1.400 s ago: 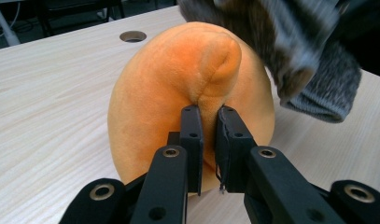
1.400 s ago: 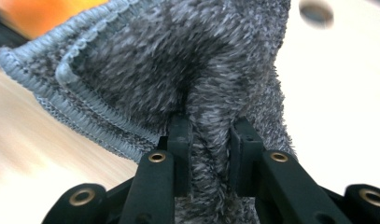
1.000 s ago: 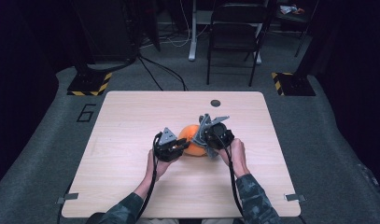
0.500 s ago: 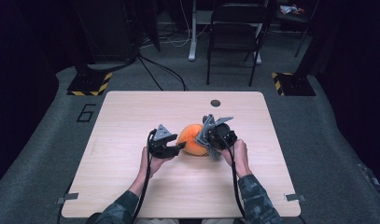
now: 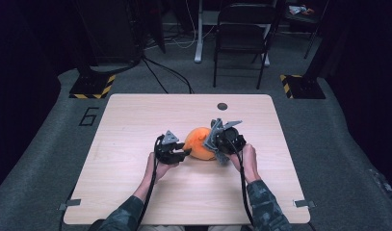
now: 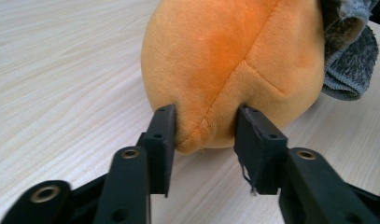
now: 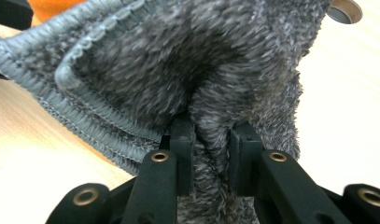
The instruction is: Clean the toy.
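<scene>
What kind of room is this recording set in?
Probably a lab or studio set up for recording: a lone wooden table on grey carpet, stand bases with hazard stripes, loose floor cables and a folding chair behind.

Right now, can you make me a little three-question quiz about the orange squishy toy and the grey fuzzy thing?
1. True or false: the right tool is pinching the grey knitted cloth.
2. Which part of the orange plush toy sits between the left tool's tips? A) its seamed end B) its top C) nothing
3. What does the plush toy rest on?

Key:
1. True; a fold of cloth is clamped between its tips.
2. A
3. The wooden table.
</scene>
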A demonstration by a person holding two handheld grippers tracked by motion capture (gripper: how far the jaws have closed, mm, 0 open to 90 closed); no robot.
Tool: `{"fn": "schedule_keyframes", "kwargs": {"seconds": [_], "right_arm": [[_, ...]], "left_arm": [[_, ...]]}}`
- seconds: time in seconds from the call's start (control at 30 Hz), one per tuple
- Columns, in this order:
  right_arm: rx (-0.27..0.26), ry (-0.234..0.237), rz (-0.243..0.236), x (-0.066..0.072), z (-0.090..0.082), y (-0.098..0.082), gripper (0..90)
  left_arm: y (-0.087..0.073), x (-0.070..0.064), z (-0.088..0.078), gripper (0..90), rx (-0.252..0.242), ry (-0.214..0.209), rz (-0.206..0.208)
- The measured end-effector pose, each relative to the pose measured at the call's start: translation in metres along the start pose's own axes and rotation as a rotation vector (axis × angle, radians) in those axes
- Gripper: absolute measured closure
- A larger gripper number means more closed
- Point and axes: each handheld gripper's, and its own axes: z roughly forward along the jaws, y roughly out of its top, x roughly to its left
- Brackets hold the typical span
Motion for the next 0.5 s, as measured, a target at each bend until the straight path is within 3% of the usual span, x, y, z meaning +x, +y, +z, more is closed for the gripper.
{"fn": "schedule_keyframes", "kwargs": {"seconds": [0.2, 0.5], "right_arm": [[-0.008, -0.004, 0.018, -0.002, -0.002, -0.002, 74.8], [-0.061, -0.037, 0.064, -0.012, -0.024, -0.006, 75.0]], "left_arm": [[-0.001, -0.006, 0.001, 80.8, -0.030, 0.014, 0.019], [0.015, -0.025, -0.015, 83.9, -0.123, 0.025, 0.090]]}}
